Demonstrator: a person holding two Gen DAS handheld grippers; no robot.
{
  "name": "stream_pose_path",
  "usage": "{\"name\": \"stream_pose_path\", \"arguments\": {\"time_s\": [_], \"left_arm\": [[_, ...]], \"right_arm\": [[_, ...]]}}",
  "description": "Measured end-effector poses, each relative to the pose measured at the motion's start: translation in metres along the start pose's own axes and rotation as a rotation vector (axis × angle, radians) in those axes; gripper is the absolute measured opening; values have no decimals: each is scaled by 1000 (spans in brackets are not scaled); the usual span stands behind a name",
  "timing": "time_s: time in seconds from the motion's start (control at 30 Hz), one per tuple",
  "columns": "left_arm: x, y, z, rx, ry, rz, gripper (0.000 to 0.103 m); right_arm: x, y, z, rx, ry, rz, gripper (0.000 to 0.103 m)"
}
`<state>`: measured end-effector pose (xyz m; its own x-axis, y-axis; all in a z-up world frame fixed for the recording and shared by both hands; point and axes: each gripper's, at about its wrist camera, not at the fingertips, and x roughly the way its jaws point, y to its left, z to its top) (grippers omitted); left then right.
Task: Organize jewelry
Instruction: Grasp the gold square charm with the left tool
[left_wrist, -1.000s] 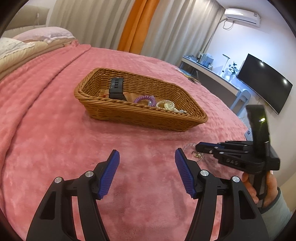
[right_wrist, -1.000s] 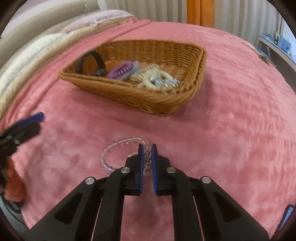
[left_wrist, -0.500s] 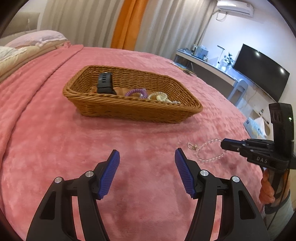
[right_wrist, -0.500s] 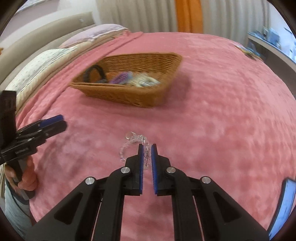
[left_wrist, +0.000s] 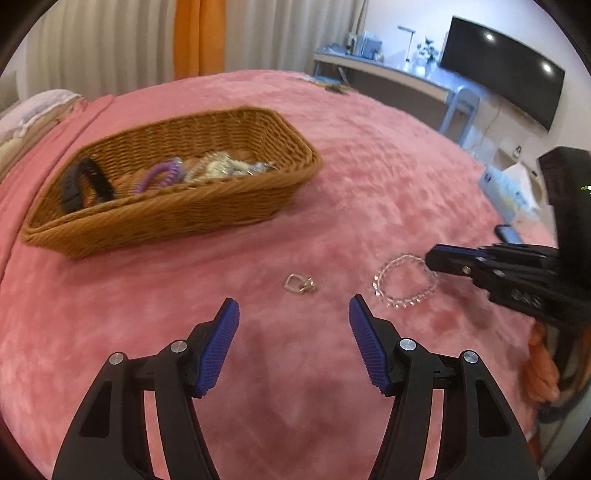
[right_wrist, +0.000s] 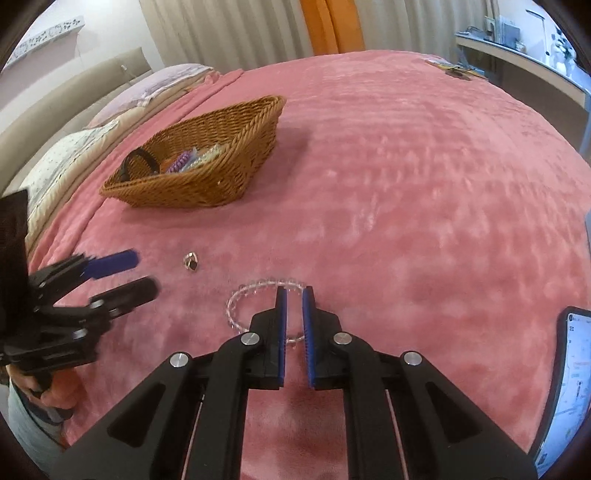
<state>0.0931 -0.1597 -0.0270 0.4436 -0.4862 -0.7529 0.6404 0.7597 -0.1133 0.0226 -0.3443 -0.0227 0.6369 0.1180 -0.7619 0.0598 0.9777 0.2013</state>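
Note:
A clear bead bracelet (left_wrist: 402, 282) lies on the pink bedspread; in the right wrist view the bracelet (right_wrist: 236, 302) runs under my right gripper (right_wrist: 294, 293), whose jaws stand slightly apart around its far arc. A small silver ring (left_wrist: 299, 284) lies loose to its left, also in the right wrist view (right_wrist: 191, 260). My left gripper (left_wrist: 293, 314) is wide open and empty, just short of the ring. The wicker basket (left_wrist: 221, 206) holds a black band (left_wrist: 83, 184), a purple coil tie (left_wrist: 162, 177) and pale jewelry.
The basket (right_wrist: 236, 177) sits toward the pillows (right_wrist: 74, 155) at the far left. A phone (right_wrist: 565, 387) lies at the bed's right edge. A desk and dark monitor (left_wrist: 502, 70) stand beyond the bed.
The right gripper has lowered the bracelet onto the bedspread and its jaws have parted a little. The ring now lies apart from the bracelet. The left gripper has swung toward both.

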Motion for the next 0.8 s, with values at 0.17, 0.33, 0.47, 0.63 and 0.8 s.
{"name": "stream_pose_path", "arguments": {"time_s": [0.17,0.33,0.47,0.63,0.8], "left_arm": [[22,-3,5,-11,36,26,60],[29,-9,11,-4,37,40,59],[35,-15,12,15,31,71,41],[32,-13,11,13,23,57,19],[27,-10,7,0,0,38,19]], "right_arm": [[-4,-1,-4,-12,-6,2,7],[-12,-5,-5,-3,-47,-19,7],[-11,-5,-6,-7,-46,-25,8],[-7,-6,-6,11,-29,-9,8],[-17,-12,-8,90,-78,123,8]]}}
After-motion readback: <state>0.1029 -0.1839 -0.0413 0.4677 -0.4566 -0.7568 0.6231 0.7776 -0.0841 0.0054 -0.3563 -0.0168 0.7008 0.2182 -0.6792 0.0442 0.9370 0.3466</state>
